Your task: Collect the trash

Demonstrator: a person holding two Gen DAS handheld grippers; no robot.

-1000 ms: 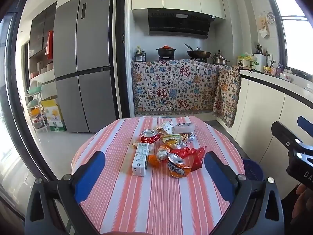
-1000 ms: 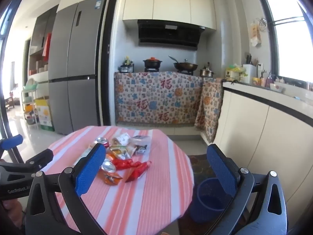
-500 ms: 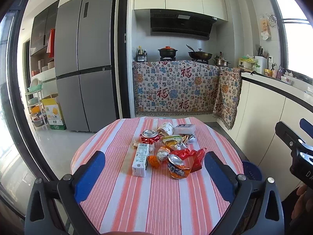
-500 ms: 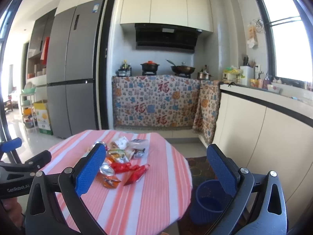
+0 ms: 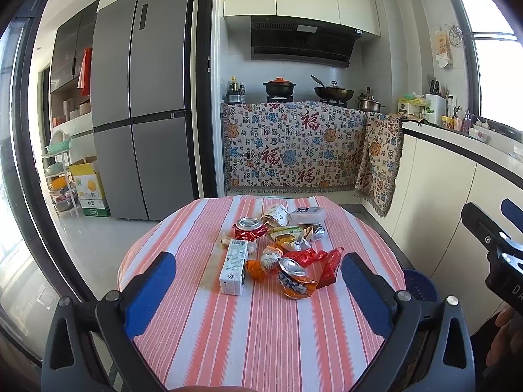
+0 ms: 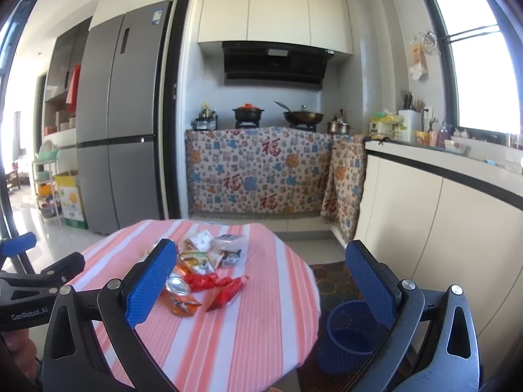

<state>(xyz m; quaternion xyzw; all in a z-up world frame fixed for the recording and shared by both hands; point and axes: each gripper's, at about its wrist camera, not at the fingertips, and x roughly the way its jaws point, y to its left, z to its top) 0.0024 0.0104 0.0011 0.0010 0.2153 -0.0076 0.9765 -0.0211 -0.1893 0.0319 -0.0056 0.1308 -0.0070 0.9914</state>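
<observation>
The blue plastic bin (image 6: 351, 333) stands on the floor just beside the round desk (image 6: 255, 326); its inside looks empty. Only the right view shows the bin's interior; the left view shows only its rim. The trash pile (image 5: 281, 251) lies mid-desk: white carton (image 5: 233, 266), crushed cans, crinkled wrappers. Left claw (image 5: 256, 290) and right claw (image 6: 261, 281) are both spread wide, holding nothing.
</observation>
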